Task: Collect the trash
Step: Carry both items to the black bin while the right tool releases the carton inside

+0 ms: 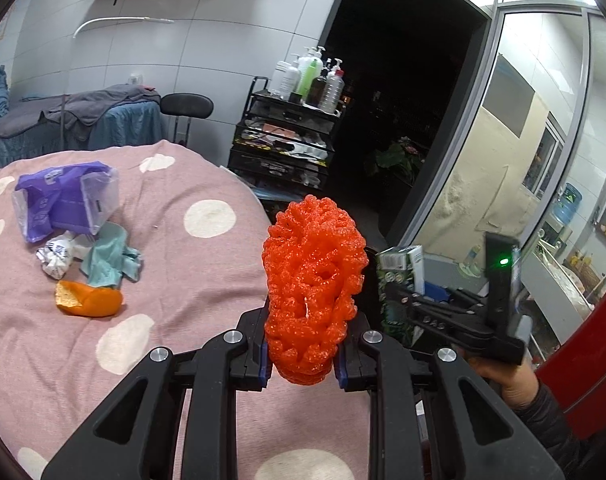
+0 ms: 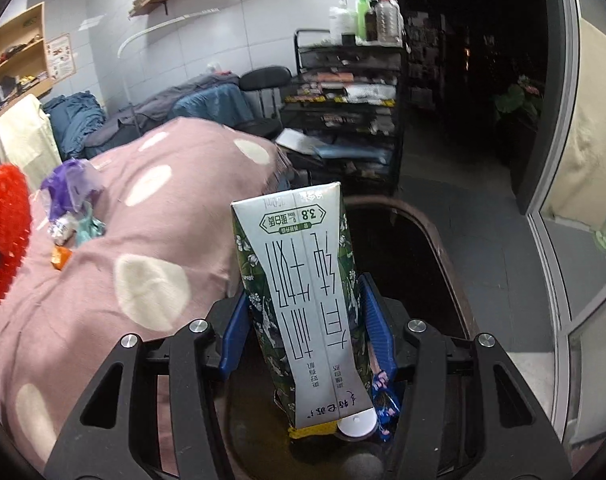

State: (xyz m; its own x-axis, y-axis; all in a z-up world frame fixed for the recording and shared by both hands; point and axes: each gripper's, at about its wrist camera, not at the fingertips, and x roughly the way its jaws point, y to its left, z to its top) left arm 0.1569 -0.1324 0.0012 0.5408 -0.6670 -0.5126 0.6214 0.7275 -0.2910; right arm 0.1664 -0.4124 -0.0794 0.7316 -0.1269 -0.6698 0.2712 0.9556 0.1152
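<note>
My left gripper (image 1: 303, 364) is shut on an orange foam fruit net (image 1: 313, 292), held above the pink dotted blanket (image 1: 191, 280); the net also shows in the right wrist view (image 2: 1, 236). My right gripper (image 2: 307, 340) is shut on a green and white milk carton (image 2: 303, 300), held over a dark bin (image 2: 431, 248) beside the bed; the carton also shows in the left wrist view (image 1: 401, 276). On the blanket lie a purple plastic wrapper (image 1: 63, 200), a crumpled foil wrapper (image 1: 57, 258), a teal wrapper (image 1: 111, 258) and an orange peel (image 1: 89, 300).
A black cart (image 1: 287, 140) with bottles (image 1: 311, 76) stands past the bed by a dark doorway (image 1: 403, 80). A glass partition (image 1: 543, 160) is on the right. A chair (image 1: 187, 106) and a second bed (image 1: 71, 120) are behind.
</note>
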